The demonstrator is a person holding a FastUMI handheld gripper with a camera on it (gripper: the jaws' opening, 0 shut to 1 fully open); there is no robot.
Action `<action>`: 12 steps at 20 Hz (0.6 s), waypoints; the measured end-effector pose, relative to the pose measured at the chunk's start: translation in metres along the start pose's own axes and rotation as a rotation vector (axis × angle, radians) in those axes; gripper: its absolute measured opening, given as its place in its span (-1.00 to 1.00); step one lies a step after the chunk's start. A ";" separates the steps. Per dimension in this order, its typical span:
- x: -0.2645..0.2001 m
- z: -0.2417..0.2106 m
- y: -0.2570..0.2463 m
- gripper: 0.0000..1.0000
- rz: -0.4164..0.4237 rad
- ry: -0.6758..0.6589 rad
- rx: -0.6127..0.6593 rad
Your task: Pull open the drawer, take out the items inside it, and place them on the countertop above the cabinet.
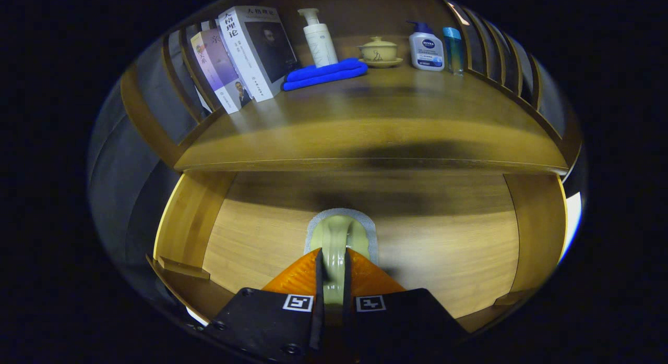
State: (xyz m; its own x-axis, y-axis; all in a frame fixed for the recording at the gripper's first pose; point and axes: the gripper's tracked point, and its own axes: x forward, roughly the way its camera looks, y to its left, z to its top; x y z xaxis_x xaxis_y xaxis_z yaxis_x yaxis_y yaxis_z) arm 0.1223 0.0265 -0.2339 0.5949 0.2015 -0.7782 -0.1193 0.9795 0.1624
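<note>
The drawer (443, 249) stands pulled open below the countertop (376, 129), its pale wooden floor showing. My gripper (333, 267) hovers over the middle of the drawer, shut on the curved handle of a pale green ceramic cup (339, 232). The cup sticks out just ahead of the fingertips, and its greyish rim faces away from me. Both fingers press on the handle from the sides. Whether the cup rests on the drawer floor or hangs above it, I cannot tell.
At the back of the countertop stand two leaning books (245, 56), a white pump bottle (319, 40), a folded blue cloth (323, 73), a lidded tea bowl on a saucer (379, 52), a white lotion bottle (426, 50) and a slim teal bottle (453, 48). Slatted rails (501, 56) border the sides.
</note>
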 end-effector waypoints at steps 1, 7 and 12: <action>-0.005 0.001 0.002 -0.69 0.012 -0.008 -0.005; -0.041 0.008 0.010 -0.69 0.069 -0.062 -0.030; -0.075 0.020 0.018 -0.69 0.112 -0.117 -0.010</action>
State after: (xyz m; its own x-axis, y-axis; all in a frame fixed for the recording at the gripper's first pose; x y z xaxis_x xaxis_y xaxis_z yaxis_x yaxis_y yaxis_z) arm 0.0916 0.0285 -0.1605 0.6659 0.3085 -0.6793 -0.1981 0.9509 0.2377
